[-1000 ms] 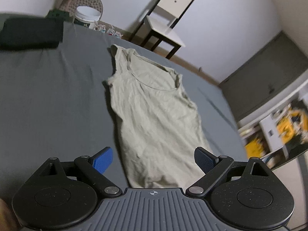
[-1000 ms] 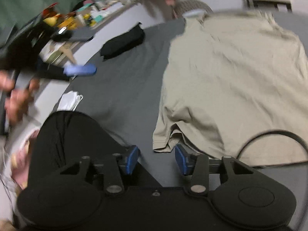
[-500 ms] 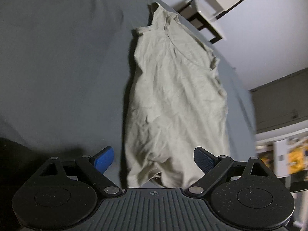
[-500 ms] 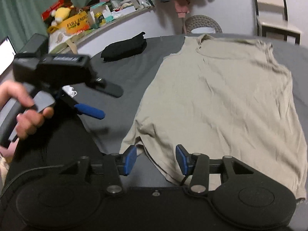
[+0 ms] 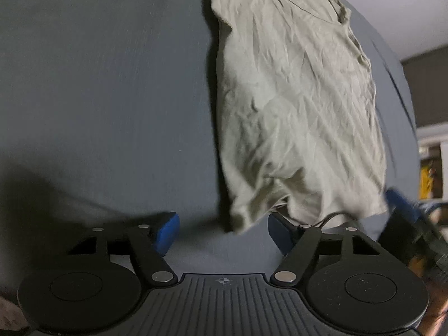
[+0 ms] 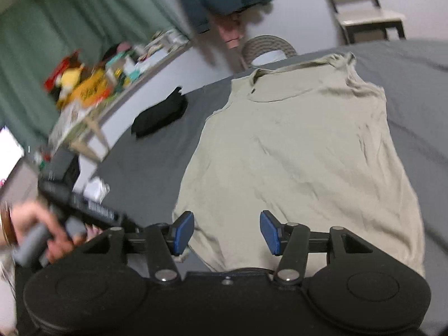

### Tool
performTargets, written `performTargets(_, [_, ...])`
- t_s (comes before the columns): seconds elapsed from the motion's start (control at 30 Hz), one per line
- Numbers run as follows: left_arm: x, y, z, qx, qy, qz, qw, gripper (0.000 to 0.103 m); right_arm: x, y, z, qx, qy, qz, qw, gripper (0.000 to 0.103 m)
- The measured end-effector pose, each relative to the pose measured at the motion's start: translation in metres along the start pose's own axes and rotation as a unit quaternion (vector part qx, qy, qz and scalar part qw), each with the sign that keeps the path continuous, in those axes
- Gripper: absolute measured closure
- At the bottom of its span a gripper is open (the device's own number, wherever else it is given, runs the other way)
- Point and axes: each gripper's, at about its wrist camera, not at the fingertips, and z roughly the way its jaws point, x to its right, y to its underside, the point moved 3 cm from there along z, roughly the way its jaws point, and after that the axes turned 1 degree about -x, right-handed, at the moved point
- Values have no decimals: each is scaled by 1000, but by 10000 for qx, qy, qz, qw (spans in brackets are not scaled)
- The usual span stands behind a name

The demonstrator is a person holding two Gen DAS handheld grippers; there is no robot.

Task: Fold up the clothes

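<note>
A: Tank top (image 6: 302, 162), beige, sleeveless, lies flat and face-up on grey bed sheet (image 5: 106, 89), neckline at far end, hem twd both tools. Wrinkled; no fold made yet, as far as either view shows.

B: Tool status?

A: Left gripper (image 5: 221, 231): fingers spread wide, holding nothing, low over sheet, w/ rumpled hem corner (image 5: 243, 218) lying between the blue pads (image 5: 165, 231). Contact w/ cloth can't be confirmed. Right gripper (image 6: 226, 233): also spread, nothing held, hem's near edge between its pads. Person's hand (image 6: 42, 232) seen in right-wrist view gripping the other tool's handle; blurred.

B: Progress?

A: Judged at very start. Shirt laid out, that's the lot. Left to do: pinch both hem corners, bring hem up twd neckline or fold sides in, then flatten. Hem corner on left side is bunched, so prob. needs smoothing first.

B: Containers?

A: Woven basket (image 6: 268, 46) beyond bed's far edge, something white inside, can't ID it. Shelf (image 6: 92, 103) at left crammed w/ boxes, too blurred to list. Dark folded garment (image 6: 159, 116) sits on sheet, well apart from shirt; not in any container.
</note>
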Motion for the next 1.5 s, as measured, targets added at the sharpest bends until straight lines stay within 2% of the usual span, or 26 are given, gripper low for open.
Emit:
performTargets(0.07, [5, -12, -18, 336, 657, -266, 9969, 31, -1, -4, 1, 44, -18, 94, 9999, 52])
performTargets(0.1, [12, -22, -32, 641, 941, -144, 9934, 31, -3, -5, -2, 102, -33, 45, 9999, 52])
performTargets(0.13, [22, -33, -47, 978, 994, 157, 9901, 31, -5, -6, -4, 161, -36, -6, 9999, 52])
performTargets(0.17, [34, -45, -63, 1291, 849, 538, 9865, 31, -7, -7, -7, 217, -2, -53, 9998, 51])
performTargets(0.23, [56, -63, -87, 1574, 663, 1121, 9789, 31, -4, -4, -10, 225, 83, -15, 9997, 51])
performTargets(0.27, [64, -70, -95, 1509, 744, 1264, 9776, 31, 0, -1, -9, 182, 139, 52, 9997, 51])
performTargets(0.37, [75, -68, -90, 790, 1040, 1278, 9832, 31, 8, 5, -8, 29, 298, 100, 9995, 51])
performTargets(0.4, [78, -61, -83, 615, 944, 1476, 9826, 31, 9, 5, -8, 22, 329, 81, 9994, 51])
performTargets(0.47, [74, -40, -64, 226, 357, 1865, 9815, 32, 9, 5, -8, 36, 324, 70, 9994, 51])
performTargets(0.5, [71, -27, -54, 66, 72, 2148, 9766, 32, 9, 4, -8, 51, 303, 71, 9995, 50])
performTargets(0.57, [66, 1, -37, -169, -256, 2840, 9583, 32, 9, 4, -7, 72, 275, 79, 9996, 49])
performTargets(0.6, [63, 12, -29, -286, -388, 3024, 9520, 32, 10, 4, -6, 63, 270, 94, 9996, 49])
performTargets(0.63, [59, 21, -22, -393, -499, 3111, 9483, 32, 12, 5, -4, 8, 274, 137, 9995, 49])
performTargets(0.67, [58, 26, -15, -418, -564, 3089, 9485, 32, 13, 6, -2, -46, 271, 170, 9995, 49])
performTargets(0.8, [55, 34, 2, -127, -747, 2852, 9555, 34, 14, 8, 2, -122, 225, 148, 9996, 48])
performTargets(0.87, [55, 33, 11, 2, -980, 2808, 9548, 53, 14, 9, 3, -161, 200, 167, 9995, 48])
performTargets(0.97, [59, 32, 20, 123, -1421, 2922, 9457, 59, 11, 10, -2, -88, 192, 77, 9997, 48])
performTargets(1.03, [65, 34, 23, 152, -1560, 3112, 9373, 62, 11, 10, -5, -23, 231, 26, 9997, 48])
performTargets(1.1, [72, 37, 25, 190, -1625, 3316, 9291, 73, 14, 8, -8, 39, 223, 94, 9997, 47])
performTargets(1.17, [77, 42, 25, 261, -1614, 3428, 9251, 92, 17, 7, -12, 102, 170, 217, 9996, 47])
performTargets(1.2, [78, 45, 25, 297, -1617, 3448, 9242, 96, 19, 6, -15, 138, 147, 273, 9994, 47])
performTargets(1.4, [78, 40, 3, 550, -1675, 3308, 9271, 99, 21, 5, -27, 335, 106, 337, 9988, 46])
performTargets(1.43, [78, 40, -3, 574, -1779, 3396, 9218, 100, 21, 5, -28, 359, 94, 340, 9987, 46])
performTargets(1.5, [81, 40, -12, 597, -2059, 3673, 9051, 100, 21, 4, -29, 373, 72, 337, 9987, 45])
